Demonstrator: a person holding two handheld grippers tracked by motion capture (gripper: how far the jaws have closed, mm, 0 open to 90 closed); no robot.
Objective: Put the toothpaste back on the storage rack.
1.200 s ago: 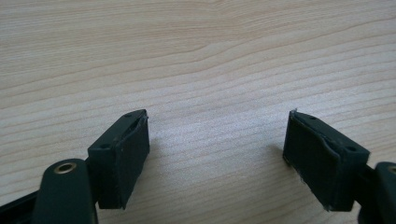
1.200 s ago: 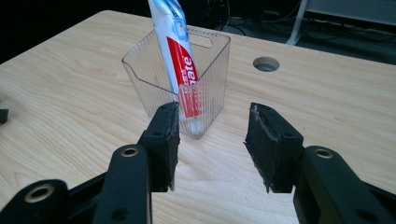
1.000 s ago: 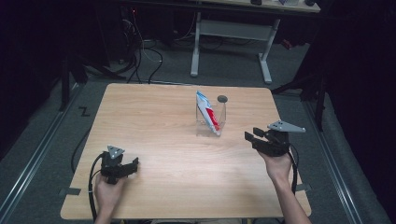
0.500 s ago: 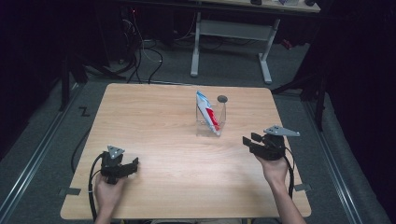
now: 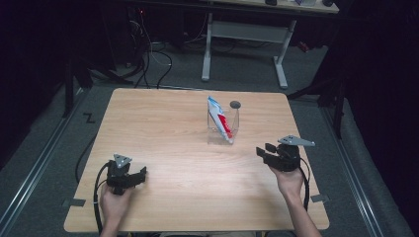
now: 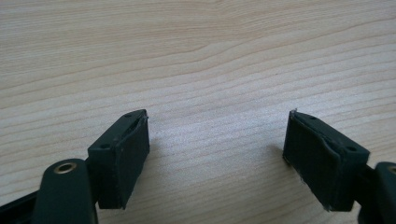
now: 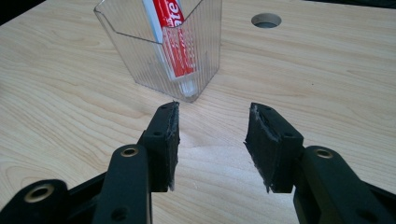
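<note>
A clear plastic holder (image 5: 223,126) (image 7: 161,44) stands on the wooden table (image 5: 163,133), right of its middle. A red, white and blue toothpaste tube (image 5: 219,117) (image 7: 170,37) leans inside it, cap end down. My right gripper (image 5: 263,150) (image 7: 212,140) hovers low over the table to the holder's right, jaws apart with nothing between them, pointing toward the holder. At the table's front left, my left gripper (image 5: 142,173) (image 6: 217,154) rests in a hand, its jaws wide apart over bare wood.
A round cable hole (image 5: 235,104) (image 7: 265,20) lies in the tabletop just behind the holder. A white-legged desk frame (image 5: 244,37) stands on the floor beyond the table. Cables (image 5: 148,54) trail on the floor at the back left.
My right gripper has sunk a little toward the tabletop, keeping its jaws the same width. The left gripper, the holder and the tube have stayed in place.
</note>
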